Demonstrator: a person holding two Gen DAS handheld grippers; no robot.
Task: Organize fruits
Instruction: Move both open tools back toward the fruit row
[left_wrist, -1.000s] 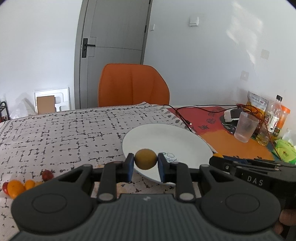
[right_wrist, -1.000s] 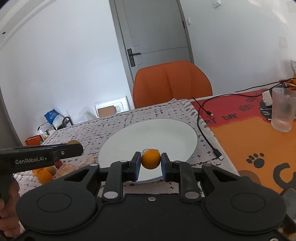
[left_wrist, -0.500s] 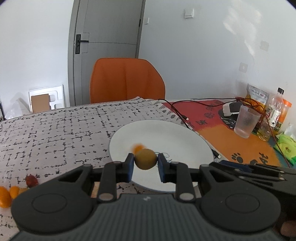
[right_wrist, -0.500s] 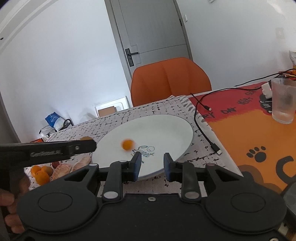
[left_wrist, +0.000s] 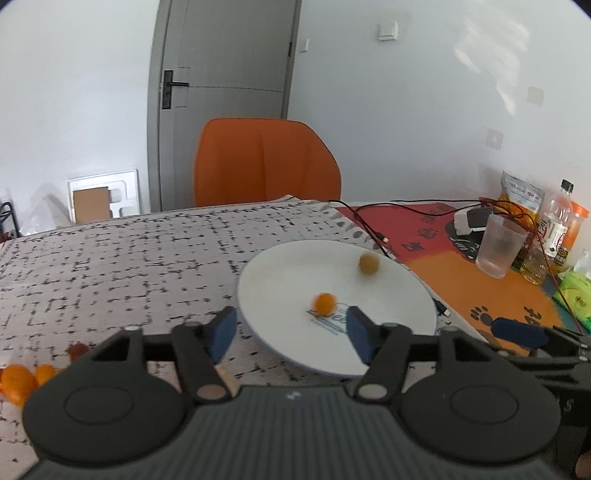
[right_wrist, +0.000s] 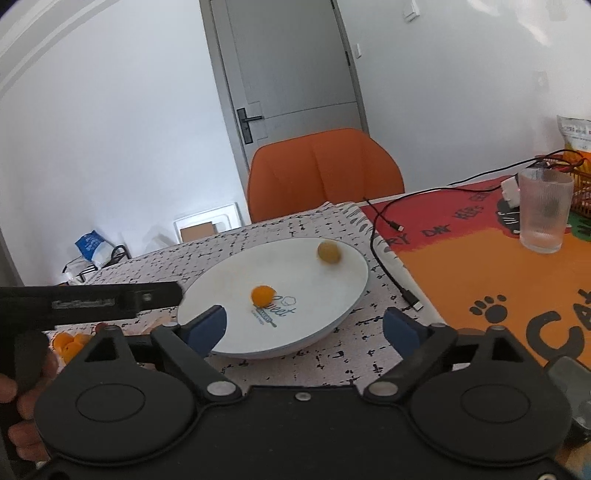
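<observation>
White plate (right_wrist: 332, 314) lies on the patterned tabletop (left_wrist: 129, 258) and serves as reference. Two small fruits are on it, both blurred. An orange fruit (right_wrist: 263, 295) sits near the plate's centre, beside the printed lettering. A duller yellow-brown fruit (right_wrist: 328, 252) sits at the far rim; its kind cannot be made out.

Left tool (left_wrist: 288, 330): jaws have just been opening and stand partly spread over the plate's near edge, nothing between the pads. Right tool (right_wrist: 304, 326): jaws have just been opening and stand wide, straddling the plate's near rim, holding nothing.

Left of the plate, more orange fruits (left_wrist: 18, 380) lie on the tabletop, cut off by the frame edge and partly hidden by the tool bodies; their count is unclear. A ribbed glass (right_wrist: 545, 210) stands well to the plate's right. An orange chair (left_wrist: 264, 162) stands behind the plate.
</observation>
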